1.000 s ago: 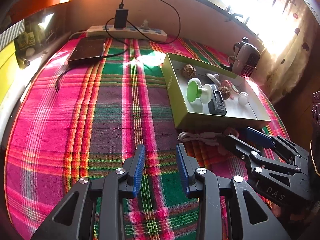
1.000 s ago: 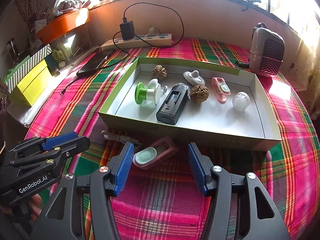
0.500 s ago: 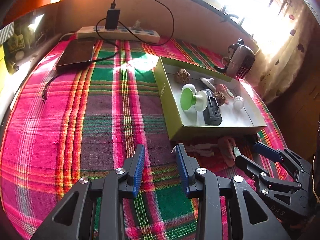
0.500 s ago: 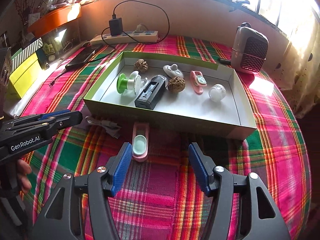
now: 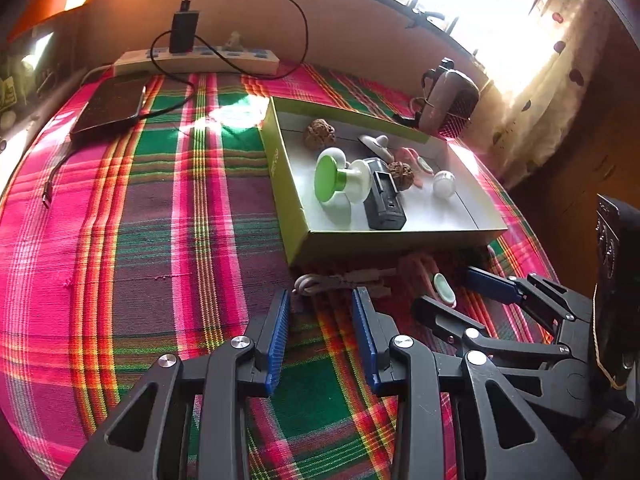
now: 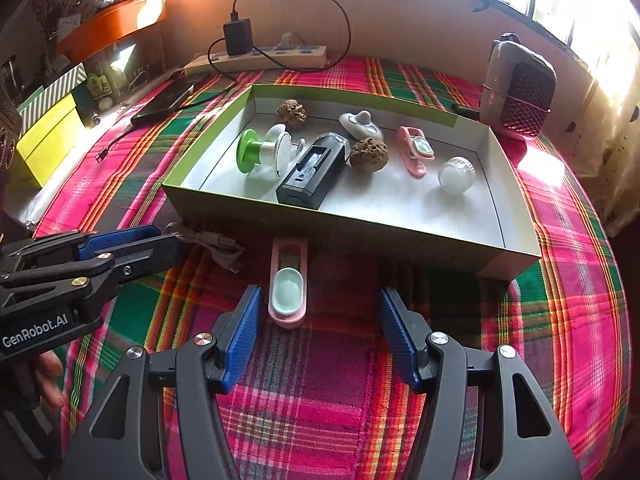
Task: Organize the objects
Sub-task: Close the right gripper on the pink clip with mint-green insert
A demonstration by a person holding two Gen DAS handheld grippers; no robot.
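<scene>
A green-sided box (image 6: 340,227) (image 5: 280,168) holds several small items: a green spool (image 6: 256,154), a black case (image 6: 312,172), two brown nuts, a pink clip and a clear jar. In front of it on the plaid cloth lie a pink clip with a mint pad (image 6: 288,284) (image 5: 430,280) and a bundled grey cable (image 6: 216,246) (image 5: 340,280). My right gripper (image 6: 320,316) (image 5: 460,288) is open and empty, the pink clip just ahead between its fingers. My left gripper (image 5: 322,308) (image 6: 160,240) is open and empty, just short of the cable.
A power strip (image 6: 256,58) with a black charger and a dark phone (image 5: 108,106) lie at the back left. A pink-grey appliance (image 6: 520,88) stands behind the box at right. Yellow and striped boxes (image 6: 48,136) stand off the left edge.
The right gripper has pulled back from the pink clip, which has turned to lie lengthwise toward the box. The left gripper has moved closer to the cable.
</scene>
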